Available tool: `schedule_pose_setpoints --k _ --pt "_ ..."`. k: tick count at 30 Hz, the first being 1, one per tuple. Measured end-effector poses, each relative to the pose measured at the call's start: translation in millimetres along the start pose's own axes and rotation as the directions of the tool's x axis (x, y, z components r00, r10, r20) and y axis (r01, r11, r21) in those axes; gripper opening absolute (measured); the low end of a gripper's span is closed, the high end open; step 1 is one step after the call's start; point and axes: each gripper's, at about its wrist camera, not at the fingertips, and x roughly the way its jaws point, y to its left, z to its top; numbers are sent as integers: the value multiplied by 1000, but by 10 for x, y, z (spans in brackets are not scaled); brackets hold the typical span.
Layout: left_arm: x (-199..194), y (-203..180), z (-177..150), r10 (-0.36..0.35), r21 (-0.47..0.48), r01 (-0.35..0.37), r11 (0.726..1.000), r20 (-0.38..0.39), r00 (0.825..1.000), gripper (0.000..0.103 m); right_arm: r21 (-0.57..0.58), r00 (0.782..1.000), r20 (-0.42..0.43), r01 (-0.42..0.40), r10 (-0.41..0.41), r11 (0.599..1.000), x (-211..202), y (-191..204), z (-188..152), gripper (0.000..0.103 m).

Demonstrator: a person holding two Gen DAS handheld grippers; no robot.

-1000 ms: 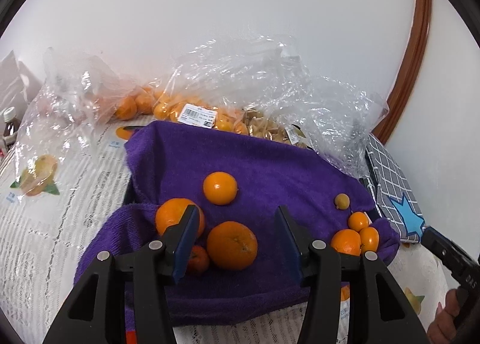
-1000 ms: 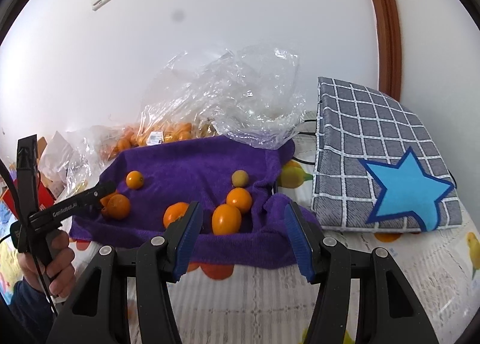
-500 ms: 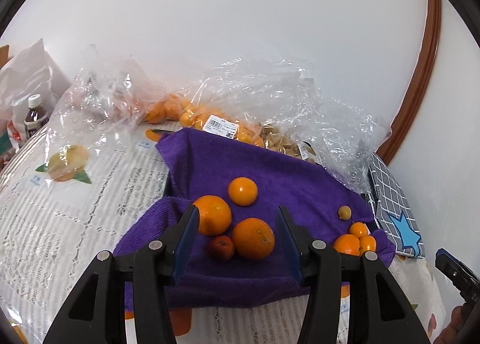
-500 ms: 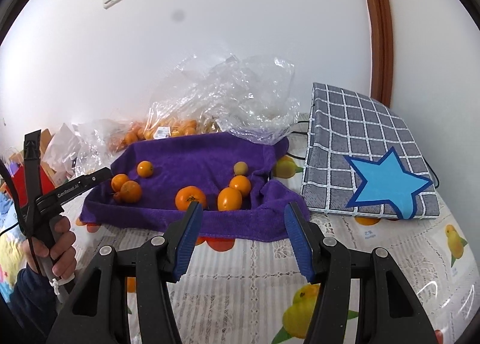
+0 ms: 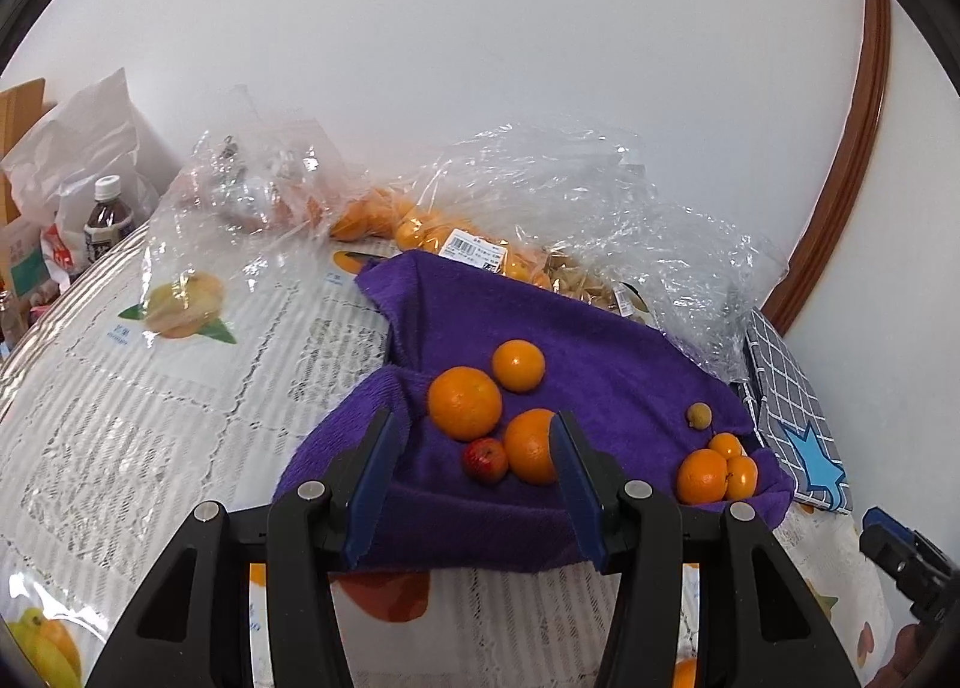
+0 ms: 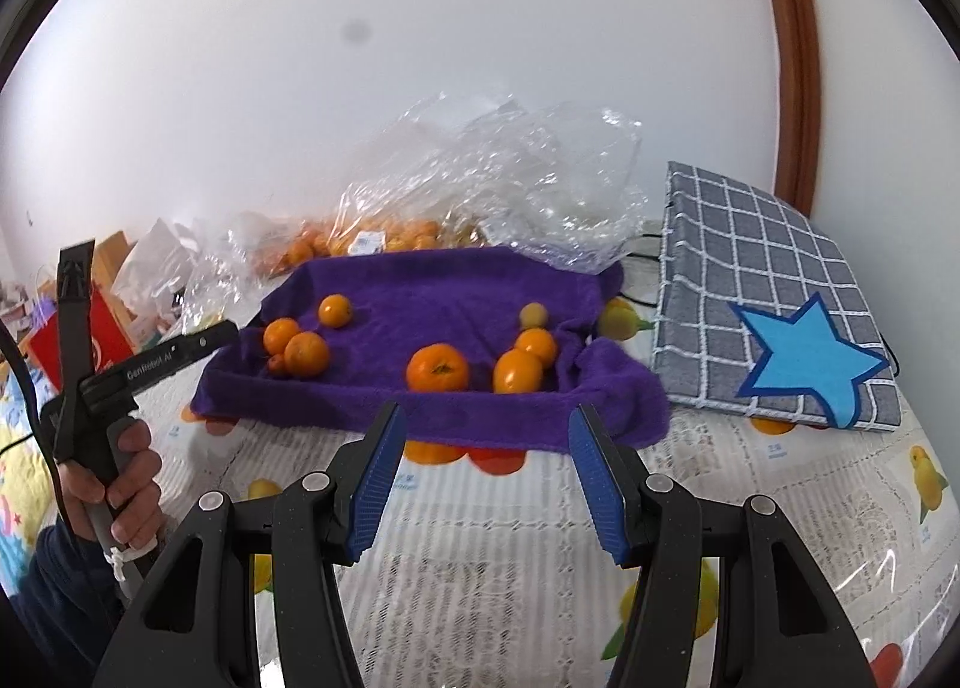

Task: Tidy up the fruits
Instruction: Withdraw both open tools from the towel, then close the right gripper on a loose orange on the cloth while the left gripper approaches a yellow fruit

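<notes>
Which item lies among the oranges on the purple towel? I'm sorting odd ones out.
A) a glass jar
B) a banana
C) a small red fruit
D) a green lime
C: a small red fruit rests on the purple towel against two round oranges.

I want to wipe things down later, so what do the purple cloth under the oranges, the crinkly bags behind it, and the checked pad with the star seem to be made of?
Purple cloth: likely terry or microfibre towel, matte and fuzzy, with soft folds.
Crinkly bags: thin clear plastic film, glossy, with creases and glare.
Checked pad: seemingly woven fabric, matte; the blue star looks like felt or a print, hard to tell.
</notes>
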Motion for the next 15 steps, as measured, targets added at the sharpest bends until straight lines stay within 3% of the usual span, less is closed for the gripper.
schedule_pose_setpoints --k 15 --pt "-174 111 -131 49 1 -49 999 -9 999 50 -51 996 -71 -56 52 997 126 284 -208 56"
